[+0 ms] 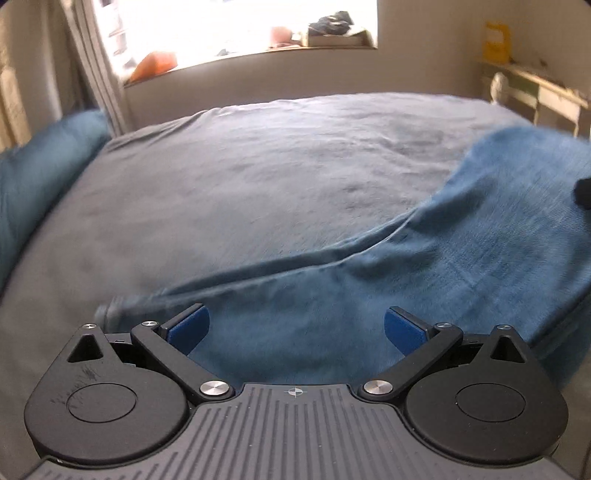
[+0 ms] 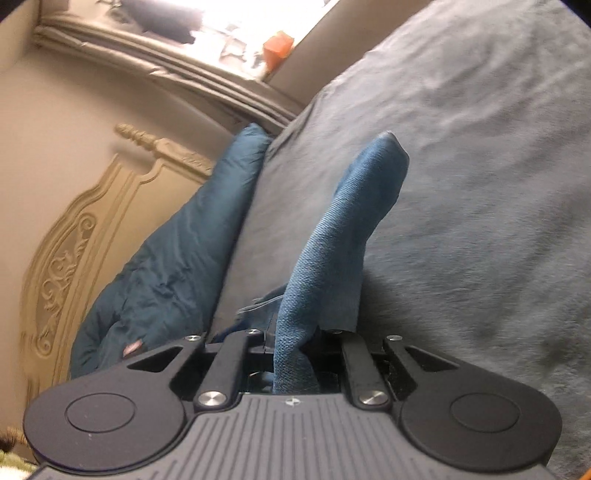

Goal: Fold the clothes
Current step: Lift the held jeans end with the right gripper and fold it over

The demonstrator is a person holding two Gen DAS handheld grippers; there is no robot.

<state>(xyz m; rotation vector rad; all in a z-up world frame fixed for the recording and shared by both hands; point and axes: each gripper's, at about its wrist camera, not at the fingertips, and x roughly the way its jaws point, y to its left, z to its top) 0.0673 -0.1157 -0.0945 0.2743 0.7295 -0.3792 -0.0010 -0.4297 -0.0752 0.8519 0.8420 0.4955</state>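
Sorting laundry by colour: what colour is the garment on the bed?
Blue, denim-like garment; clearest in the left wrist view.

I'm looking at a bedroom in a home. A wide bed (image 1: 258,177) under a grey cover fills most of my left view, with a teal pillow (image 2: 166,258) at its head against a carved, cream headboard (image 2: 74,236). Grey curtains (image 1: 99,74) hang beside a bright window (image 1: 229,26), its sill (image 1: 258,55) cluttered with odds and ends. Off to the right stands a pale wooden shelf unit (image 1: 535,92) against the wall.
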